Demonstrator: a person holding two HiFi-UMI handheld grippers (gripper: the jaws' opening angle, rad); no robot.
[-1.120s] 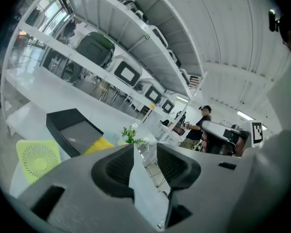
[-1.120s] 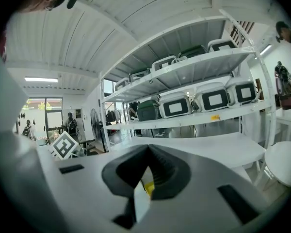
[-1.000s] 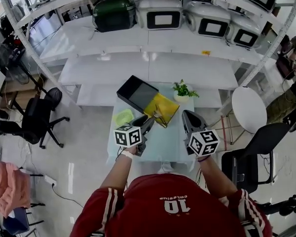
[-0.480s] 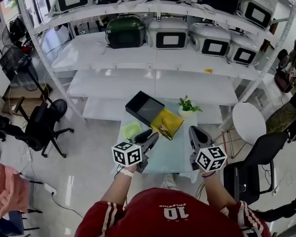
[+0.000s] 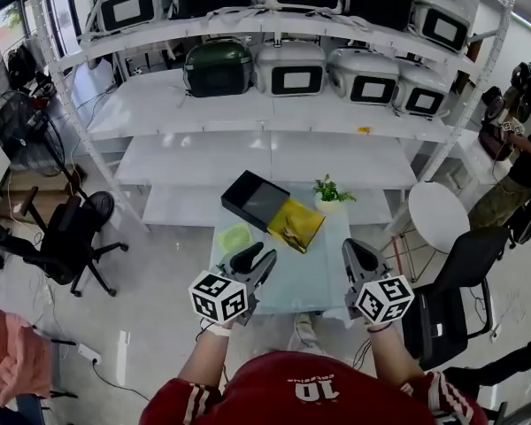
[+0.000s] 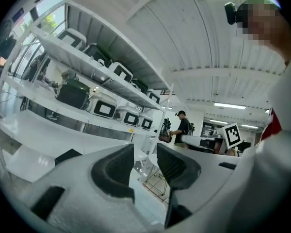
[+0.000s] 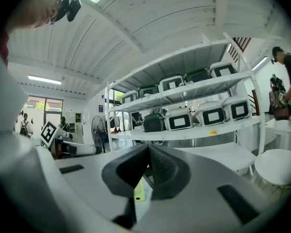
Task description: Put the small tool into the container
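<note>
On the small glass table (image 5: 292, 277) lies a black open box (image 5: 255, 197), with a yellow pouch (image 5: 296, 224) against its near right side. A small pale item (image 5: 291, 230) rests on the pouch, too small to identify. My left gripper (image 5: 262, 257) hovers over the table's near left part, short of the pouch; in the left gripper view its jaws (image 6: 145, 152) stand apart with nothing between them. My right gripper (image 5: 354, 248) is at the table's right edge. In the right gripper view its pads (image 7: 148, 152) meet at the tips, empty.
A light green flat object (image 5: 234, 235) lies at the table's left, and a small potted plant (image 5: 330, 189) stands at the far right corner. White shelving (image 5: 265, 149) with grey and green cases rises behind. A round white stool (image 5: 441, 215) and black chairs (image 5: 451, 299) stand to the right.
Both grippers have drawn back toward me; the left one, which was beside the yellow pouch, is now well short of it. The head view has tilted up, showing more of the shelves.
</note>
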